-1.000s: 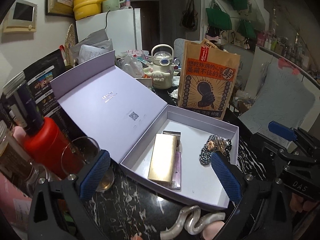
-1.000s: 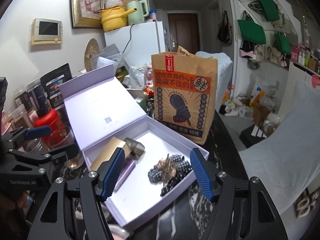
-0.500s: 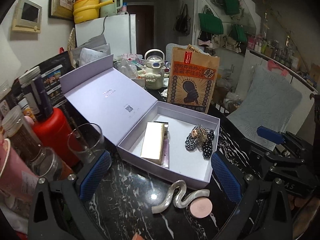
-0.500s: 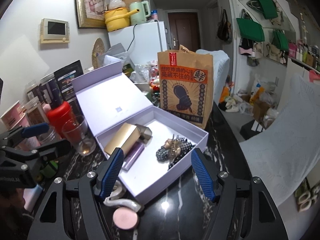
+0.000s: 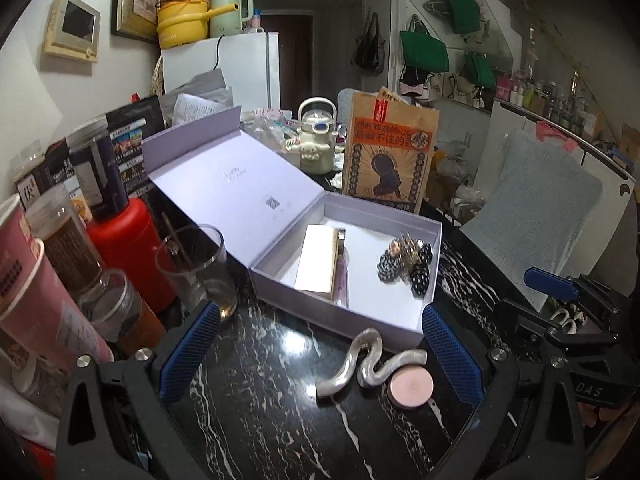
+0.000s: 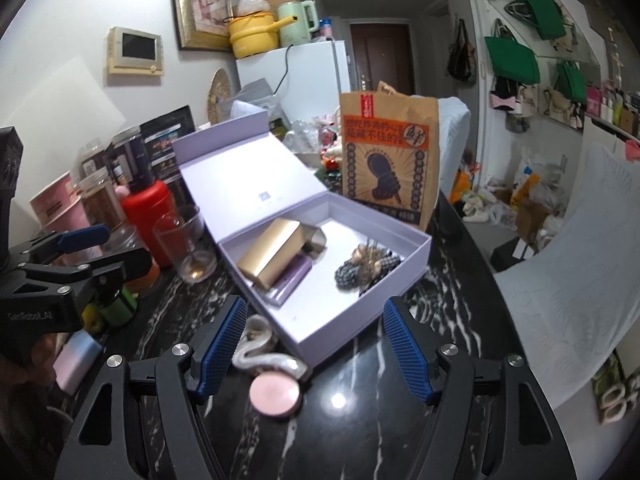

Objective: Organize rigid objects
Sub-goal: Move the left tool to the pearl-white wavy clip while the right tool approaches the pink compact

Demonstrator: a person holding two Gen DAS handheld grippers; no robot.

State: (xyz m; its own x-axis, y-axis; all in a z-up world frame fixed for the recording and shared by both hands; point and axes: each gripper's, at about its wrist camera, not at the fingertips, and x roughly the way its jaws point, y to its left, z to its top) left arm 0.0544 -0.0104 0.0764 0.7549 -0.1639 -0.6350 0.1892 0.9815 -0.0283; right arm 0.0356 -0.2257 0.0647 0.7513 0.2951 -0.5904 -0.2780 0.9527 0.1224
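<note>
I hold both grippers over the black marble counter. Left gripper: jaws spread, nothing between the pads. Right gripper: jaws spread, empty. The open lavender cardboard box sits ahead, lid folded back. Inside: a gold rectangular case on a purple one, and a black-and-white dotted hair accessory well apart from them. Just outside the box's near wall lie a wavy pearl-white hair clip and a round pink compact, touching.
</note>
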